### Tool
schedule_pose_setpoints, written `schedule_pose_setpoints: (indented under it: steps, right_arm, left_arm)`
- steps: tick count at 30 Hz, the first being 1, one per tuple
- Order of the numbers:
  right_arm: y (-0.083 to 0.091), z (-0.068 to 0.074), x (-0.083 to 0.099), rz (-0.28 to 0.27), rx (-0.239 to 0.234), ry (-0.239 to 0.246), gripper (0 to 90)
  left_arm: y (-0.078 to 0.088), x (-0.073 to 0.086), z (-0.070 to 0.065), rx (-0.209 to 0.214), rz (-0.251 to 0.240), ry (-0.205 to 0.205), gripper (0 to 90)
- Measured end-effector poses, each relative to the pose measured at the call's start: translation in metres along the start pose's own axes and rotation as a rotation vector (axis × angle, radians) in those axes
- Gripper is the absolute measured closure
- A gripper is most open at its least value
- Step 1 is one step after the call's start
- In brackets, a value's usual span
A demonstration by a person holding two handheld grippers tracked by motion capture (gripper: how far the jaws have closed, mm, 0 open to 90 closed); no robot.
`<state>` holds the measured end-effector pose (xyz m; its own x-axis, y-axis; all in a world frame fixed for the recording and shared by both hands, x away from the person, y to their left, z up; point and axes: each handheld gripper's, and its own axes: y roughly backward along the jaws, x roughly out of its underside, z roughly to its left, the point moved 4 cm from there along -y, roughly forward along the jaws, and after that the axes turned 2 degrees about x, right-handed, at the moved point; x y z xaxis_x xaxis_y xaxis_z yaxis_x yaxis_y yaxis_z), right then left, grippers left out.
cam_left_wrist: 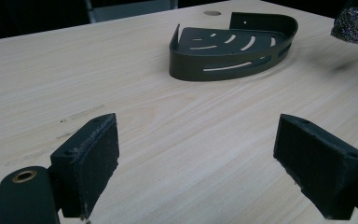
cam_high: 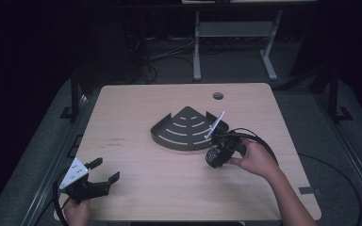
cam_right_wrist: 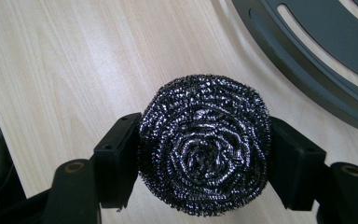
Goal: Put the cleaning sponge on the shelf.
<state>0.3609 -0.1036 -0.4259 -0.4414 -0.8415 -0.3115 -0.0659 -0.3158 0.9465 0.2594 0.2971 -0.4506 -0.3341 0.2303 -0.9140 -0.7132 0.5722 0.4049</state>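
Holding a steel wool scrubber [cam_right_wrist: 204, 145] tight, the right gripper [cam_high: 215, 155] sits just beside the black corner caddy [cam_high: 184, 132], on its near right. The left gripper [cam_high: 101, 175] rests wide, well apart.

A light wood-grain table [cam_high: 136, 188] with rounded corners and a round cable hole [cam_high: 218, 96] near its far edge stands on grey carpet [cam_high: 42, 141] in a dim room. Beyond it, black cables [cam_high: 169, 56] lie on the floor beside the white legs [cam_high: 197, 47] of another desk, whose low crossbar [cam_high: 235, 29] catches some light, and the surroundings fall into darkness
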Motion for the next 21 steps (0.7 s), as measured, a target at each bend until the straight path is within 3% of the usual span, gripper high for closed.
schedule_pose_setpoints:
  steps: [21]
  right_arm:
    - [0.009,-0.011,-0.029,0.007,0.013,0.032,32.5]
  left_arm:
    - [0.001,-0.001,0.0,0.0,-0.002,-0.005,13.5]
